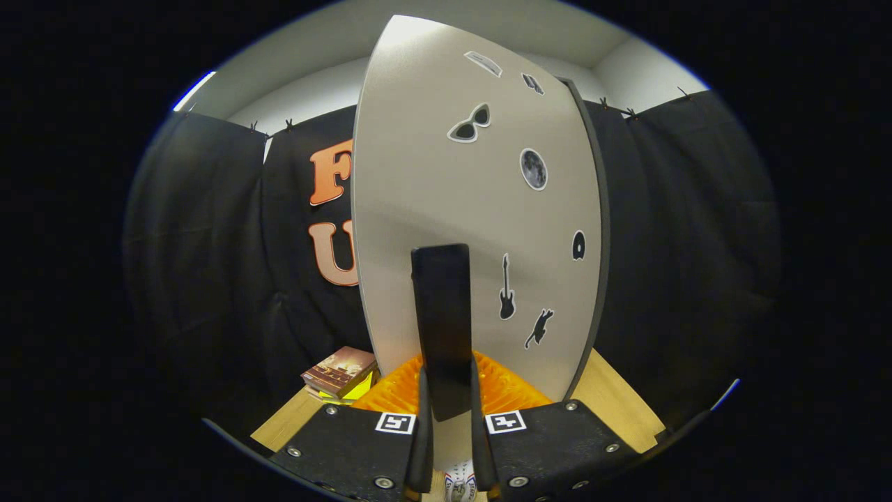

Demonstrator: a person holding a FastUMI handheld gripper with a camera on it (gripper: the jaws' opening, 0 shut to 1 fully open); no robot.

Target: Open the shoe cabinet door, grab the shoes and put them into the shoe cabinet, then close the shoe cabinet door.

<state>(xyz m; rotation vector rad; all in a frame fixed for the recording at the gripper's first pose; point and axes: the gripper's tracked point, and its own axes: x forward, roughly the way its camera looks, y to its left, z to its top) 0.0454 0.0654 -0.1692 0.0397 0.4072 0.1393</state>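
The shoe cabinet's grey door [432, 174] stands close in front of me, with small stickers on it (sunglasses, a moon, a guitar, a cat). Its dark side edge [594, 279] shows on the right. A black upright handle [440, 300] sticks out from the door and runs down between my fingers. My gripper [449, 390] is shut on this handle, one finger pressing on each side of its lower end. The door hides the cabinet's inside, and I cannot tell how far it is swung.
A wooden surface [617, 401] lies below the door on both sides. A small stack of books [341, 373] rests on it to the left of the fingers. Black cloth walls close the booth behind and to both sides.
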